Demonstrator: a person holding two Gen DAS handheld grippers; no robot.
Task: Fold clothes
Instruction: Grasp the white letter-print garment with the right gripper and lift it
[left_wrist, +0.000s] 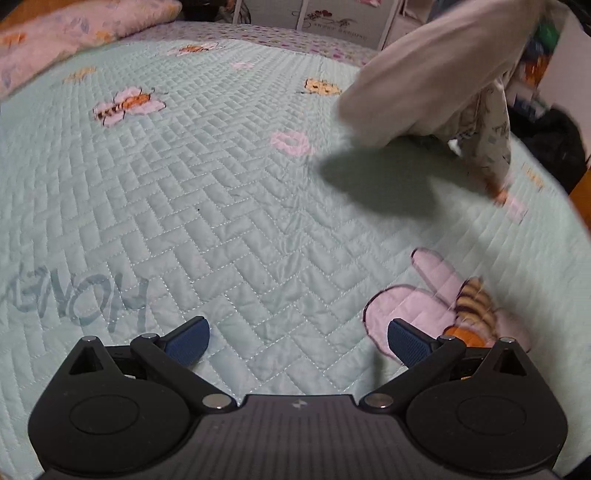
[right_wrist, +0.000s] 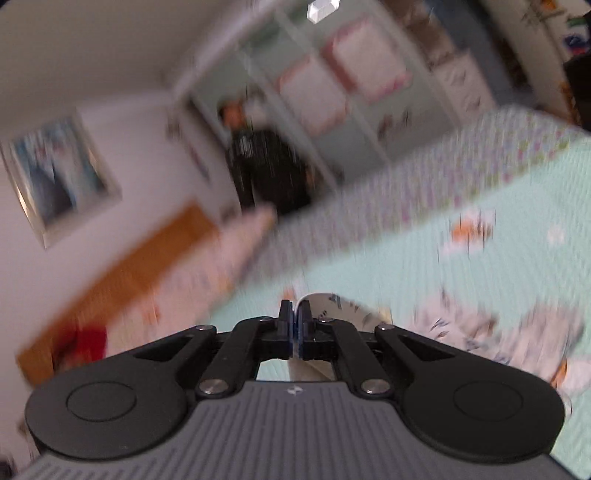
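Observation:
A pale cream garment (left_wrist: 436, 74) with a printed inner side (left_wrist: 487, 125) hangs in the air over the far right of the mint quilted bedspread (left_wrist: 221, 192), its lower tip trailing on the quilt. My left gripper (left_wrist: 299, 332) hovers low over the quilt's near edge, open and holding nothing, well apart from the garment. The right wrist view is motion-blurred: my right gripper (right_wrist: 295, 325) has its jaws pressed together on a fold of the printed garment (right_wrist: 347, 310), more of which lies bunched on the quilt to the right (right_wrist: 498, 332).
A floral pillow (left_wrist: 74, 29) lies at the far left by the wooden headboard (right_wrist: 129, 266). A white wardrobe (left_wrist: 332, 18) stands beyond the bed's far edge. A person in dark clothing (right_wrist: 269, 170) stands by the wall. A dark heap (left_wrist: 546, 136) sits off the right edge.

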